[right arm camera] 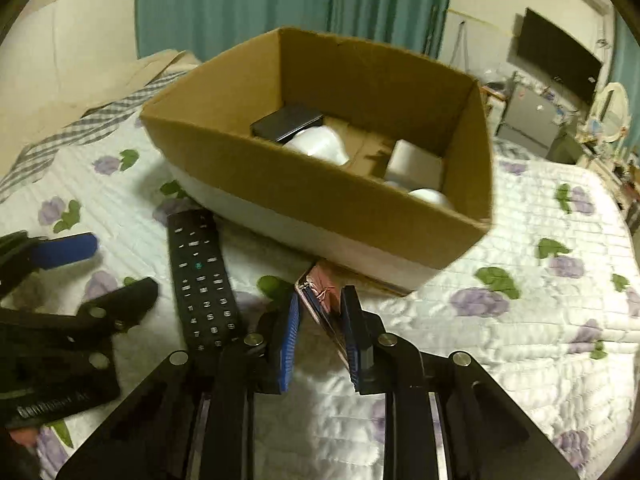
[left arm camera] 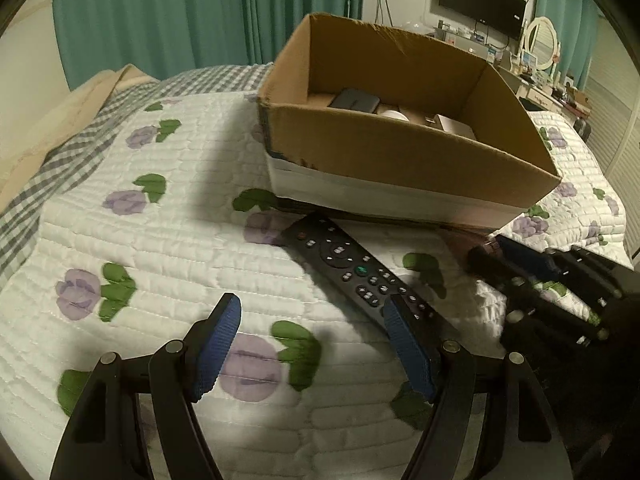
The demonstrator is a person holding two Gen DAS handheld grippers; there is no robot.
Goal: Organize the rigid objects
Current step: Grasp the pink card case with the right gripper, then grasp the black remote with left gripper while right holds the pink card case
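Four or so items inside cardboard box (right arm camera: pixel 304 200), upper centre: dark flat case (right arm camera: pixel 286 122), three white pieces, possibly bulbs. Black remote (right arm camera: pixel 202 280) on quilt (right arm camera: pixel 520 340), lower left. Right gripper (right arm camera: pixel 322 322) clamping pinkish flat object (right arm camera: pixel 322 300); left gripper (left arm camera: pixel 312 338) spread wide.

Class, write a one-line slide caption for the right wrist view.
Right gripper clamps a thin pink item before the cardboard box; black remote lies alongside.

Quilted bed (left arm camera: pixel 168 240) w/ cardboard box (left arm camera: pixel 400 160) & remote (left arm camera: pixel 352 272) on it.
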